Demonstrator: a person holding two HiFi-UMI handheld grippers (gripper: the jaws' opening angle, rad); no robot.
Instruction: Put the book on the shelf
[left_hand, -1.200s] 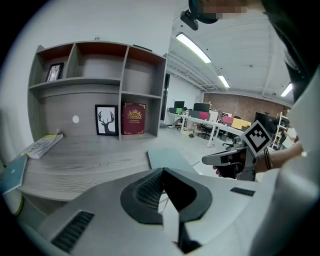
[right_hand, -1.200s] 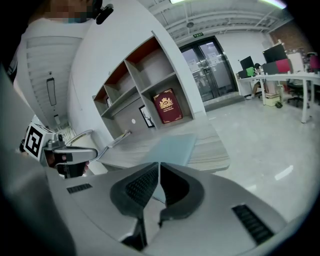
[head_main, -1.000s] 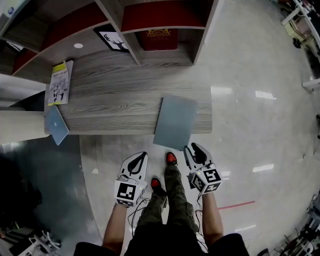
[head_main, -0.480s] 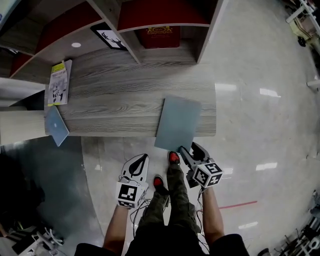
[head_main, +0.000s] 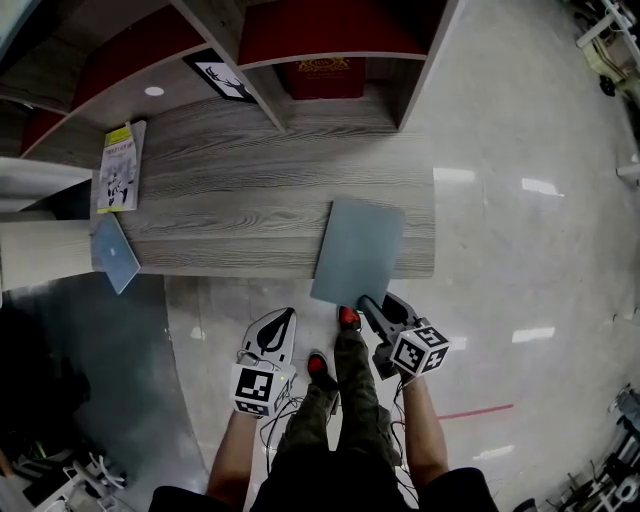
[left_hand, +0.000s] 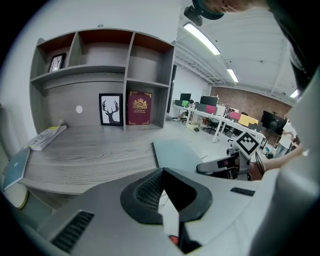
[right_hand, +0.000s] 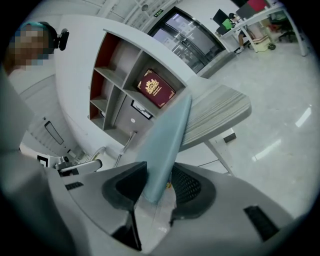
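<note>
The shelf (head_main: 330, 45) stands at the far side of the wooden table (head_main: 240, 190), split by uprights into compartments. In the lower row a maroon book (head_main: 322, 78) stands upright in the right compartment. A framed deer picture (head_main: 224, 76) stands in the compartment to its left, just across the divider. A small frame (left_hand: 56, 62) sits in a narrow upper compartment (its content is too small to read).

The grey-blue book (head_main: 357, 252) lies flat at the table's near right corner, well apart from the shelf, and its near end hangs over the table edge. The right gripper (head_main: 380, 300) has its jaws either side of that overhanging end. They have just been closing, yet they stand apart and the pads do not visibly clamp the cover. The left gripper (head_main: 284, 314) hovers short of the table edge over the floor, jaws fully together and holding nothing.

A magazine (head_main: 118, 166) lies near the table's left edge, and a small blue notebook (head_main: 115, 252) juts past the near left corner. Bare tabletop runs between the grey-blue book and the shelf. Glossy floor (head_main: 500, 250) lies open to the right of the table.
</note>
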